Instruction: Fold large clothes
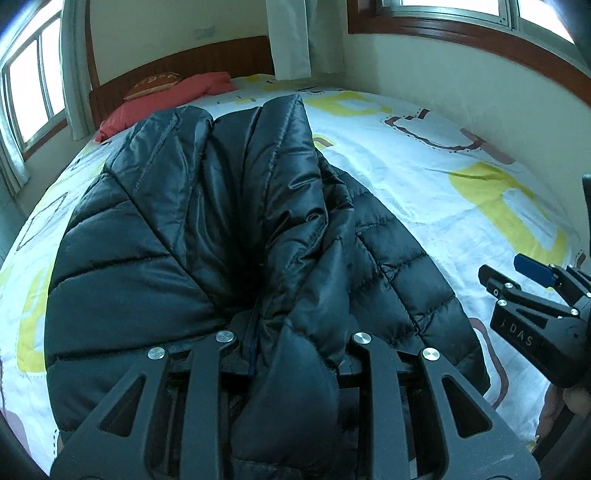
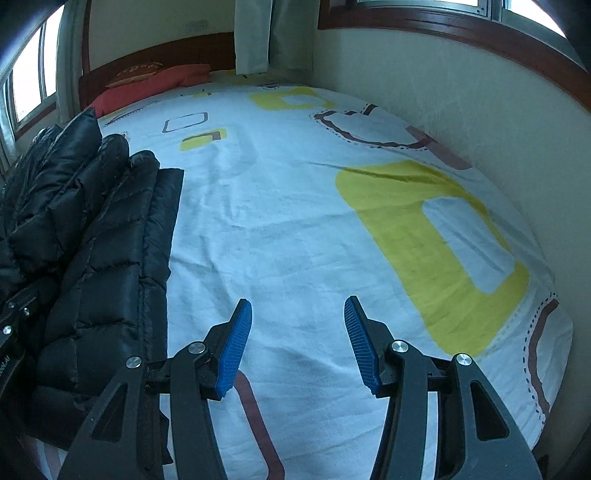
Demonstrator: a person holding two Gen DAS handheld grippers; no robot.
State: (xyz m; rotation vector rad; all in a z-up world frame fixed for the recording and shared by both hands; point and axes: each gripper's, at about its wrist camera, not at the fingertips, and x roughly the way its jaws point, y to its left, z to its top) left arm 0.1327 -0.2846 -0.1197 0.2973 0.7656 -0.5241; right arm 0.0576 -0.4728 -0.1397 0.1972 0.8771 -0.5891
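Observation:
A black quilted puffer jacket (image 1: 177, 229) lies on the bed, with one part folded over the rest. My left gripper (image 1: 291, 354) is shut on a bunched fold of the jacket near its lower edge; the padded cloth covers both pads. In the right wrist view the jacket (image 2: 92, 258) lies along the left side. My right gripper (image 2: 298, 343) hovers open over the bare sheet to the right of the jacket, its blue pads (image 2: 236, 347) holding nothing. It also shows at the right edge of the left wrist view as the right gripper (image 1: 532, 291).
The bed sheet (image 2: 295, 206) is white with yellow and brown rounded squares. A red pillow (image 1: 166, 99) and a brown cushion (image 1: 155, 83) lie by the wooden headboard. A wall (image 2: 461, 110) runs along the bed's right side, with windows above and a curtain (image 1: 291, 33) behind.

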